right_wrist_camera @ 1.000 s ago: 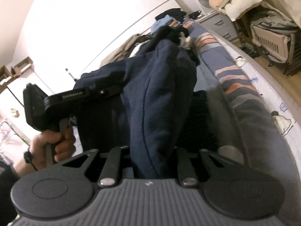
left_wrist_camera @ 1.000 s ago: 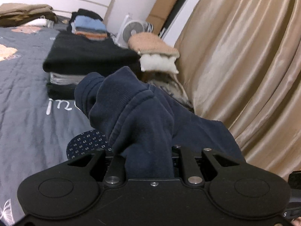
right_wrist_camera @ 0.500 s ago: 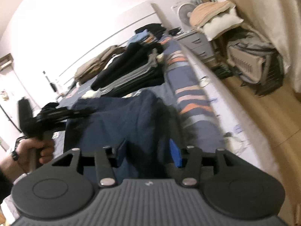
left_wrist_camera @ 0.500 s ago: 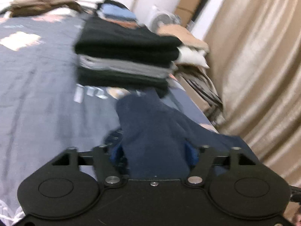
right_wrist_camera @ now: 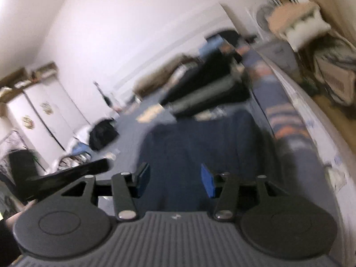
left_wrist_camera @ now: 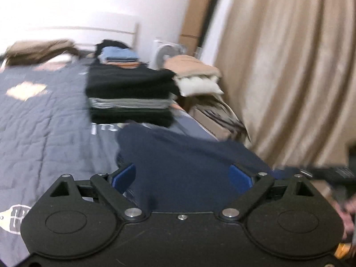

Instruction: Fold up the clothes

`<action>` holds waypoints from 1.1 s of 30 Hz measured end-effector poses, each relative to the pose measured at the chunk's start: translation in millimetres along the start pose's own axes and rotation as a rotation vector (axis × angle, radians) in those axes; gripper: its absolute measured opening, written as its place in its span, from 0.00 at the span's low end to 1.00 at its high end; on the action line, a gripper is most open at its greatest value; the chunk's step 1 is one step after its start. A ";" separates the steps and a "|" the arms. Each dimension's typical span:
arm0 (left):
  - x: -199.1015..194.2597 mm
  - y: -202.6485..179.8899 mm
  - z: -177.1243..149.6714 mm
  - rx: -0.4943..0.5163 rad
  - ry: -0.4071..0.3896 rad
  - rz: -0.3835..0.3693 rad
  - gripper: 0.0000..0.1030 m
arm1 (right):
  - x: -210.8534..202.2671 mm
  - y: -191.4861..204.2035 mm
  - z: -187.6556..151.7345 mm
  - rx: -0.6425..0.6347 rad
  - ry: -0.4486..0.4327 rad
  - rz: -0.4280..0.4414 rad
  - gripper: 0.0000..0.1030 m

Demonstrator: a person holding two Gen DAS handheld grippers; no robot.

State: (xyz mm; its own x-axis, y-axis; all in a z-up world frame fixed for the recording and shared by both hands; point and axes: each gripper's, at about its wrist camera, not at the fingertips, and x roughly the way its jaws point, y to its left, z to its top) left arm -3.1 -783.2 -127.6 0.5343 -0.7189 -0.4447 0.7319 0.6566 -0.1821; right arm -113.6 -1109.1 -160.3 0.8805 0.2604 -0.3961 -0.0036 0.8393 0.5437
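The navy sweatshirt lies flat on the bed, close along the bed's curtain-side edge, with its far hem reaching toward the stack of folded clothes further up the same edge. It sits straight ahead of and under both my claws, and its long axis seems to run away from me toward that stack, though blur makes its outline soft.

My left gripper has its jaws spread wide; they have just been opening, and the blue pads stand clear on either side of the cloth without pressing it. My right gripper is also parted, less widely, having just let go in the same way; the sweatshirt shows between its pads but they do not pinch it. So neither claw holds anything.

The right claw looks over the part of the garment nearest the bed's edge, where the striped side of the bedding drops toward the floor; the left works from the inner side. In the right view the left gripper's body shows at the left, so the two are near each other.

I judge this fold laid down. Whatever comes next, a further fold or a lift onto the stack, turns on the garment lying lengthwise ahead of me, both claws about equally near its near end.

Beyond the stack are a fan, a tan curtain and a white pillow.
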 end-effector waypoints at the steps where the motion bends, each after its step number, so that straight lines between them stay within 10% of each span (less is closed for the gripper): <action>1: -3.0 -10.8 -9.4 0.032 0.000 0.009 0.88 | 5.9 -2.8 -2.4 -0.007 0.031 -0.028 0.48; 15: -42.0 -108.2 -129.3 0.783 0.030 0.137 0.75 | 5.9 -7.4 -5.3 -0.018 0.040 -0.068 0.49; 24: -31.5 -118.6 -173.0 1.154 0.011 0.265 0.44 | 10.3 -2.0 -7.2 -0.036 0.065 -0.061 0.49; 29: -30.0 -112.8 -183.2 1.217 0.053 0.290 0.43 | 13.1 -1.1 -8.6 -0.046 0.079 -0.056 0.49; 33: -31.9 -104.5 -185.0 1.191 0.101 0.284 0.16 | 14.9 -2.0 -9.1 -0.041 0.081 -0.056 0.49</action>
State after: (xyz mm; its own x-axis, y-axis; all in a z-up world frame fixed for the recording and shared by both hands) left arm -174.8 -786.7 -256.6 0.7410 -0.5291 -0.4135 0.5525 0.1305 0.8232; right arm -104.8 -1102.6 -174.0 0.8388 0.2489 -0.4841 0.0232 0.8722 0.4887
